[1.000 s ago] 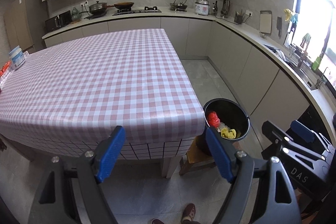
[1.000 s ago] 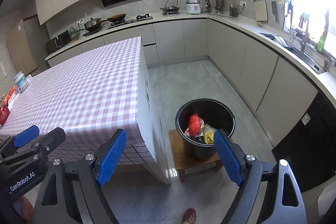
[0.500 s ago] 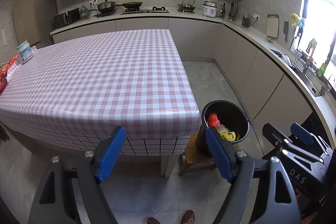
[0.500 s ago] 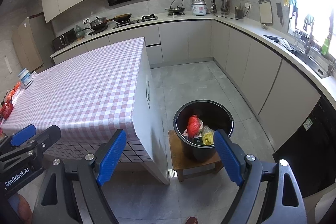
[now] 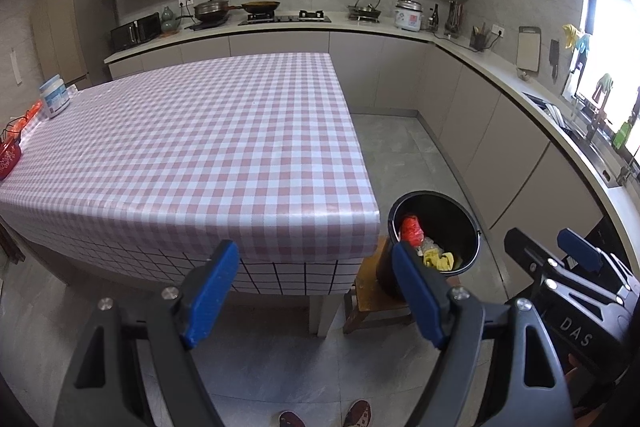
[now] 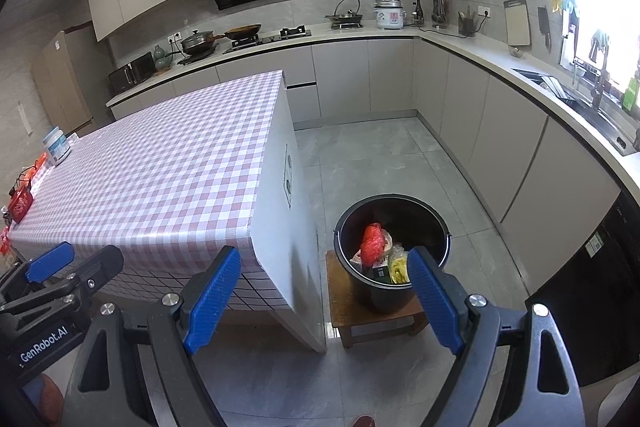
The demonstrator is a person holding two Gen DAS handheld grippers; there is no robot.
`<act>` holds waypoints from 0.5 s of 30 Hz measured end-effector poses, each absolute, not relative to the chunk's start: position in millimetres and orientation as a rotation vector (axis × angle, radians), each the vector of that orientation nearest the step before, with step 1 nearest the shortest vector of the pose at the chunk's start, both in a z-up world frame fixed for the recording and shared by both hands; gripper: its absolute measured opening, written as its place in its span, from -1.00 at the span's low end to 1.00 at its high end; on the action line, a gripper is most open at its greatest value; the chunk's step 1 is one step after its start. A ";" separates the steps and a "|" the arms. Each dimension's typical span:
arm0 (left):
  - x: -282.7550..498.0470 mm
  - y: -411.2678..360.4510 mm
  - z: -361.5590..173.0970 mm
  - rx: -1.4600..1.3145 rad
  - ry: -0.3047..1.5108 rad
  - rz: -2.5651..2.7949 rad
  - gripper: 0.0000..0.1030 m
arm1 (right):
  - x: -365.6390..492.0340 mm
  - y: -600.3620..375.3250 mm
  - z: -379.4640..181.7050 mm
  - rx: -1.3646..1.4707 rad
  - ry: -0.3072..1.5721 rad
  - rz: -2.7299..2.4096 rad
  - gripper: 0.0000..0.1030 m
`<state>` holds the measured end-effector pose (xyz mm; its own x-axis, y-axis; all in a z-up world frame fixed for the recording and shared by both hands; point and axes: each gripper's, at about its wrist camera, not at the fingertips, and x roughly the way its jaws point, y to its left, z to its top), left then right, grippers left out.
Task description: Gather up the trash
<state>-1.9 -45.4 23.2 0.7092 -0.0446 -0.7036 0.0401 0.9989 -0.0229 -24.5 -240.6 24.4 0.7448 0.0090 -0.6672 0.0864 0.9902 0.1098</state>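
Kitchen, trash round apparently near its end. Left claw [image 5: 312,297] spread wide and empty, hanging off the near edge of the checked table [image 5: 192,155]; right claw [image 6: 324,301] likewise spread and empty, low beside the table's near right corner. Black bucket [image 6: 434,227] on a small wooden stool [image 6: 340,307] on the floor just right of that corner, holding the collected trash: a red bag [image 6: 372,241] on top, yellow wrappers [image 6: 398,265] beside it. Compared with a second ago, little changed: both claws at the same wide spread, the views drawn slightly back from the table, more of its left end showing, the bucket's load as before. Checked cloth bare across its middle and right; only a white tub [image 5: 54,101] and some red packets [image 5: 10,157] at the far left edge, too small to tell whether trash or not. Judged from this: no pickup or drop in hand, a pause between items or after the last one. If those packets count as trash, next a reach across to the left end; otherwise job likely finished.
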 end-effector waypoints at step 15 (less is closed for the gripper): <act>1.7 -49.4 19.9 -0.001 0.791 -0.051 0.56 | -18.6 -242.4 21.8 0.137 0.741 -0.039 0.68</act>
<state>1.7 -49.4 19.9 0.7023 -0.0461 -0.7104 0.0452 0.9988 -0.0202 -18.6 -242.4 21.8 0.7375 0.0129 -0.6753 0.0836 0.9904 0.1102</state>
